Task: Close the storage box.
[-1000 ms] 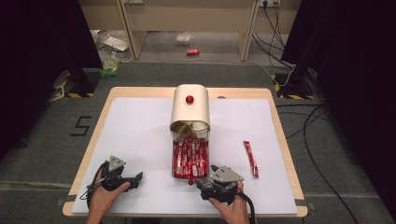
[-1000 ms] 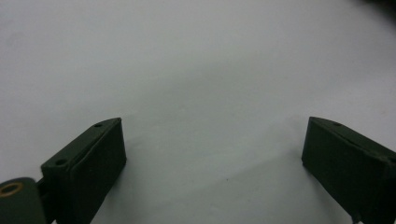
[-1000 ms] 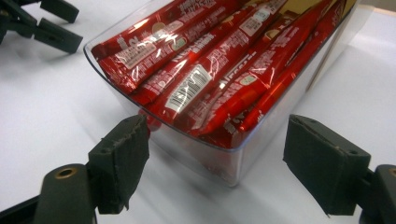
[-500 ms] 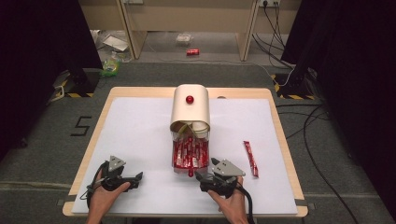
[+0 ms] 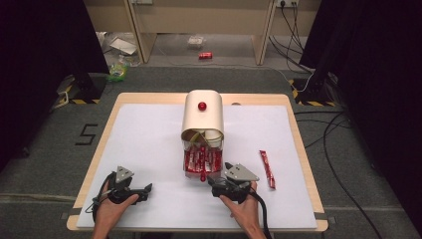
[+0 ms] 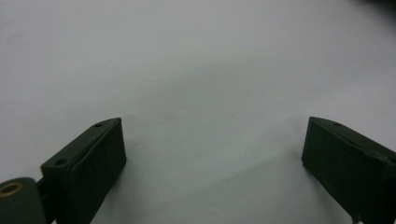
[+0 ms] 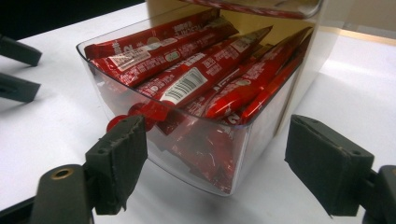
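Observation:
A beige box (image 5: pixel 202 115) with a red knob on top stands mid-table. Its clear drawer (image 5: pixel 202 160) is pulled out toward me, packed with several red sachets (image 7: pixel 196 79). A small red handle knob (image 7: pixel 139 112) sticks out of the drawer front. My right gripper (image 5: pixel 213 184) is open just in front of the drawer, holding nothing. In the right gripper view the drawer's near corner lies between the jaws, the left jaw just under the knob. My left gripper (image 5: pixel 146 189) rests open on the white table cover (image 6: pixel 196 70) at the front left, holding nothing.
One loose red sachet (image 5: pixel 267 169) lies on the cover right of the drawer. The table's front edge (image 5: pixel 199 226) is close behind both hands. Cables and litter lie on the floor beyond the table.
My right gripper has moved forward up to the drawer front. The drawer front now sits a little nearer the box. The left gripper has stayed put.

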Motion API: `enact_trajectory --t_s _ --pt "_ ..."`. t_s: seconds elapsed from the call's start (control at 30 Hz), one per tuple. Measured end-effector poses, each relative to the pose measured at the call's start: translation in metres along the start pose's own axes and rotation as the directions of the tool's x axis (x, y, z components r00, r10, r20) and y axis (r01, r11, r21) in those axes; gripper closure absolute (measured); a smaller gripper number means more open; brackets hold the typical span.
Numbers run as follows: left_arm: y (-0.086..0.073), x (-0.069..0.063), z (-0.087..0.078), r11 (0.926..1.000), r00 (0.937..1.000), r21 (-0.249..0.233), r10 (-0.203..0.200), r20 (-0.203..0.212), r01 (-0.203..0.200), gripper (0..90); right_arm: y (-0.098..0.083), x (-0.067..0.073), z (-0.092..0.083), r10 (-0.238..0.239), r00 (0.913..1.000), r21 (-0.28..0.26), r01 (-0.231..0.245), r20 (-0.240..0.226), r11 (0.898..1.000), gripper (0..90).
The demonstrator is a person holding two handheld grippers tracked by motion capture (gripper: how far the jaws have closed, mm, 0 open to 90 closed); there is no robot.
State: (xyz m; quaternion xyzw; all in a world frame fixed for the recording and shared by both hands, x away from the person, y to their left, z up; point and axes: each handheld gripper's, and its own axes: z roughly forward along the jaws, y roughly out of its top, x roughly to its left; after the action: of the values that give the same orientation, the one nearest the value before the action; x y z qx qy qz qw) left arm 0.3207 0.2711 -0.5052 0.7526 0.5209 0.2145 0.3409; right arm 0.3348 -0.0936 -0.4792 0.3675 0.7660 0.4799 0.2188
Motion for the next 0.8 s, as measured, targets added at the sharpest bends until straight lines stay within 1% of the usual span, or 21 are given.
enact_trajectory --t_s 0.1,0.27,0.33,0.43,0.5,0.63,0.7,0.73,0.8 --pt "0.000 0.000 0.000 1.0000 1.0000 0.000 0.000 0.000 0.000 5.5 0.001 -0.002 0.005 0.011 0.9999 -0.003 -0.011 0.003 1.000 21.3" --pt "0.000 0.000 0.000 1.0000 1.0000 0.000 0.000 0.000 0.000 5.5 0.004 -0.006 0.010 -0.002 0.9999 -0.001 0.002 0.010 1.000 21.0" --pt "0.000 0.000 0.000 1.0000 1.0000 0.000 0.000 0.000 0.000 5.5 0.004 -0.008 0.012 0.003 0.9999 -0.004 -0.003 0.012 1.000 21.2" --pt "0.000 0.000 0.000 1.0000 1.0000 0.000 0.000 0.000 0.000 5.4 0.004 -0.010 0.015 0.020 0.9998 -0.002 -0.020 0.003 1.000 21.0" --pt "0.000 0.000 0.000 1.0000 1.0000 0.000 0.000 0.000 0.000 5.5 0.004 -0.012 0.016 0.018 0.9998 -0.003 -0.018 0.005 1.000 21.0" --pt "0.000 0.000 0.000 1.0000 1.0000 0.000 0.000 0.000 0.000 5.5 0.004 -0.014 0.019 0.034 0.9994 -0.002 -0.034 0.001 0.999 21.0" --pt "0.000 0.000 0.000 1.0000 1.0000 0.000 0.000 0.000 0.000 5.5 0.004 -0.016 0.020 0.031 0.9995 0.000 -0.031 0.005 1.000 20.9" --pt "0.000 0.000 0.000 1.0000 1.0000 0.000 -0.001 0.000 0.001 5.5 0.004 -0.017 0.021 0.039 0.9993 -0.002 -0.039 -0.001 0.999 20.8" --pt "0.000 0.000 0.000 1.0000 1.0000 0.000 0.000 0.000 0.000 5.4 0.005 -0.018 0.022 0.047 0.9989 -0.002 -0.047 0.003 0.999 21.0"
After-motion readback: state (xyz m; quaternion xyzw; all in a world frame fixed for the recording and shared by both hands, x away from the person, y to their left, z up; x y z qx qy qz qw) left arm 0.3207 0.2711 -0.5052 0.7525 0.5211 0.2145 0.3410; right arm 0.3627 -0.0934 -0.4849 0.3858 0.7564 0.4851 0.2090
